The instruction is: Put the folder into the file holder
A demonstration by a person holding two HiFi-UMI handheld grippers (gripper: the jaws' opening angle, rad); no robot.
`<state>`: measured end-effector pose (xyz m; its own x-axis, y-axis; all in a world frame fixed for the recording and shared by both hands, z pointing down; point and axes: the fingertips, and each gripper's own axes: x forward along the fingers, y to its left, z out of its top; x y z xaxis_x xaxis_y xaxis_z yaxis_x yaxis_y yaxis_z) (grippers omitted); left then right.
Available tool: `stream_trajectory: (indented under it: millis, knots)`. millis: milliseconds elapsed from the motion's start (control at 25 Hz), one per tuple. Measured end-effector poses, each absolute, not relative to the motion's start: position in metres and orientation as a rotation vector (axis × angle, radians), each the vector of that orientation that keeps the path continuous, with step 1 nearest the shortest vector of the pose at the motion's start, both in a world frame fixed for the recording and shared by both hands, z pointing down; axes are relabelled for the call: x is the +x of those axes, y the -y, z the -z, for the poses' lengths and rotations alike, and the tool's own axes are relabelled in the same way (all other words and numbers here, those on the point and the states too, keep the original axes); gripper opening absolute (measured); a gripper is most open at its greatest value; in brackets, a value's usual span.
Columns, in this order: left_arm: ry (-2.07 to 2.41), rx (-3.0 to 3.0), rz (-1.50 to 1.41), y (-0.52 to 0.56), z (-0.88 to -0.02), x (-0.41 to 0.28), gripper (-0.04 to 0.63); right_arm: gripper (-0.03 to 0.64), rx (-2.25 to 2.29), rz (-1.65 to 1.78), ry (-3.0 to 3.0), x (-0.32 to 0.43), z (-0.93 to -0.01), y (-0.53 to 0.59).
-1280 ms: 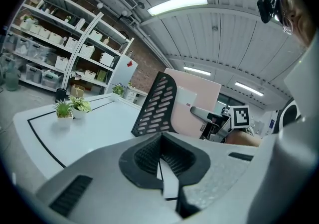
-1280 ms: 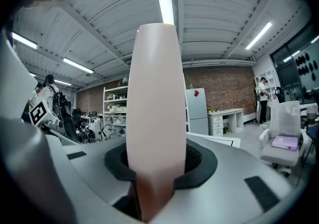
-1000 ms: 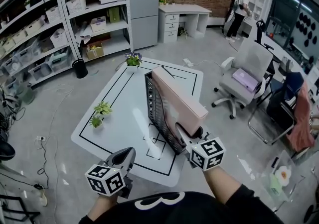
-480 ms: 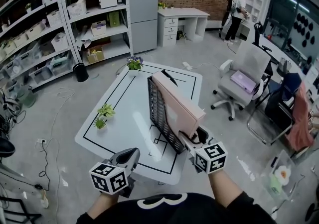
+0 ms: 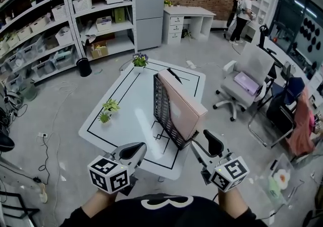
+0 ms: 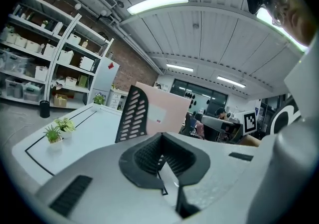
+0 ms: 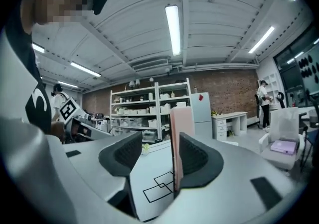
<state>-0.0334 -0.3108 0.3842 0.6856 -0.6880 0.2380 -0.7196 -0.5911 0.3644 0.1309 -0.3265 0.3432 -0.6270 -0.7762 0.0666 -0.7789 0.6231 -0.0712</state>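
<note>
Already upright in the black file holder at mid table: pink folder, tilted rightward. Just nearer, right gripper, spread wide though closing slightly, pinching nothing (folder's edge ahead between jaws). By table's near edge, left gripper, pressed together, empty.

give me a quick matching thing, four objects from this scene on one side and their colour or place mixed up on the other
Things:
1. folder
2. file holder
3. flowering plant
4. office chair

Place or colour:
A. black mesh, upright on the table
B. pink, standing in the holder
C. on the floor to the right of the table
D. at the table's far edge

Pairs: 1-B, 2-A, 3-D, 4-C
</note>
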Motion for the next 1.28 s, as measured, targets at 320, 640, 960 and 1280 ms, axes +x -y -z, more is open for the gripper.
stream_trajectory:
  millis: [320, 640, 960, 1280]
  knots:
    - [1.065, 2.511, -0.061, 0.274, -0.367, -0.033, 0.006, 0.005, 1.023, -0.298, 2.922, 0.074, -0.365, 0.275]
    - [1.053, 2.525, -0.069, 0.252, -0.367, -0.038, 0.006, 0.004, 0.951, -0.426, 2.917, 0.048, -0.376, 0.255]
    - [1.051, 2.537, -0.076, 0.248, -0.367, -0.038, 0.006, 0.005, 0.994, -0.451, 2.890, 0.052, -0.381, 0.251]
    - [1.065, 2.543, -0.095, 0.255, -0.365, -0.039, 0.006, 0.004, 0.981, -0.444, 2.884, 0.052, -0.377, 0.257]
